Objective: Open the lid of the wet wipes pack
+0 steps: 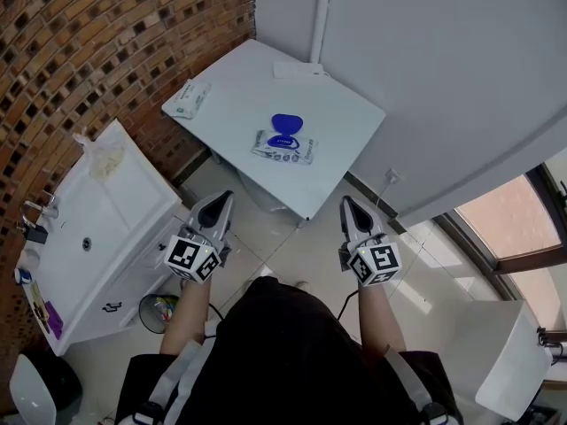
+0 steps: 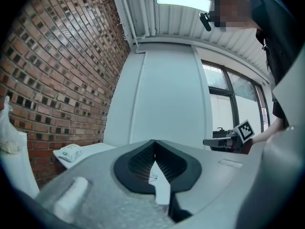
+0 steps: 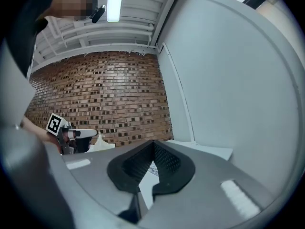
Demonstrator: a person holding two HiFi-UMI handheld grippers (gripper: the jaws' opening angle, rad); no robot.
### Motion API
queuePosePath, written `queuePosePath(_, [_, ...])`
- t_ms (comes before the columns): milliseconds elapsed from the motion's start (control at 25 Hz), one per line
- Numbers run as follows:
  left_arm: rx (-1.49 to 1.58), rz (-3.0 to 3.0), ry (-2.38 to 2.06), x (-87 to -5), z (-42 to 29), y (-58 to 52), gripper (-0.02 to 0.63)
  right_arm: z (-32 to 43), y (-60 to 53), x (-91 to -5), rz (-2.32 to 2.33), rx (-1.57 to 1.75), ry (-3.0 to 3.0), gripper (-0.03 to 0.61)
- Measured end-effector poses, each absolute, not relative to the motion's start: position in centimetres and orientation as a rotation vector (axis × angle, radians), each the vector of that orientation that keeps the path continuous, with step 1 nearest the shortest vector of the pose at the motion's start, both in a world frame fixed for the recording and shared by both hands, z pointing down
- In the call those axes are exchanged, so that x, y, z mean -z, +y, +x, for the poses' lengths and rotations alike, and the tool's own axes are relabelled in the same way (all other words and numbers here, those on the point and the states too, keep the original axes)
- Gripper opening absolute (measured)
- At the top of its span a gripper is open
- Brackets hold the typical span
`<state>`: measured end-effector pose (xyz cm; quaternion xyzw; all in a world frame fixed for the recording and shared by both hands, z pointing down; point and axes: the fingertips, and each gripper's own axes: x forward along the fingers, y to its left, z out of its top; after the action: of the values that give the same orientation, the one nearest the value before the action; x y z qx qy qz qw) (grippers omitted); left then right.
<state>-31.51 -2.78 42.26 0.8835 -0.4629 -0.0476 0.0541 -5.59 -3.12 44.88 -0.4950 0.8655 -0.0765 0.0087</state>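
Closest to us, our dark top is filling the bottom of the head view. Just past it we are holding the left claw and the right claw level, each pressed together on nothing, as both gripper views are showing.

The wet wipes pack is lying flat near the middle of the white surface. It is well apart from both claws, which are hanging over the floor short of the surface's near corner. Its blue lid is looking tipped back beyond the pack's far edge, though from here we are not managing to tell for sure. A smaller pack is sitting at the surface's left corner by the brick wall, and a washbasin is standing to our left.

We are judging two risks. Pressed-together tips arriving at the lid could be shoving the light pack across the smooth surface instead of catching the lid's lip. With no claw pinning the pack down, any pull on the lid could be lifting the whole pack.
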Motion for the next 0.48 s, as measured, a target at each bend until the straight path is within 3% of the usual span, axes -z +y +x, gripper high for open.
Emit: queuePosePath(480, [0.143,2.711,-1.426,-41.8,-32.9,-3.9,0.002,-6.4,-3.9,-44.7,-1.544,0.232,2.704,0.005])
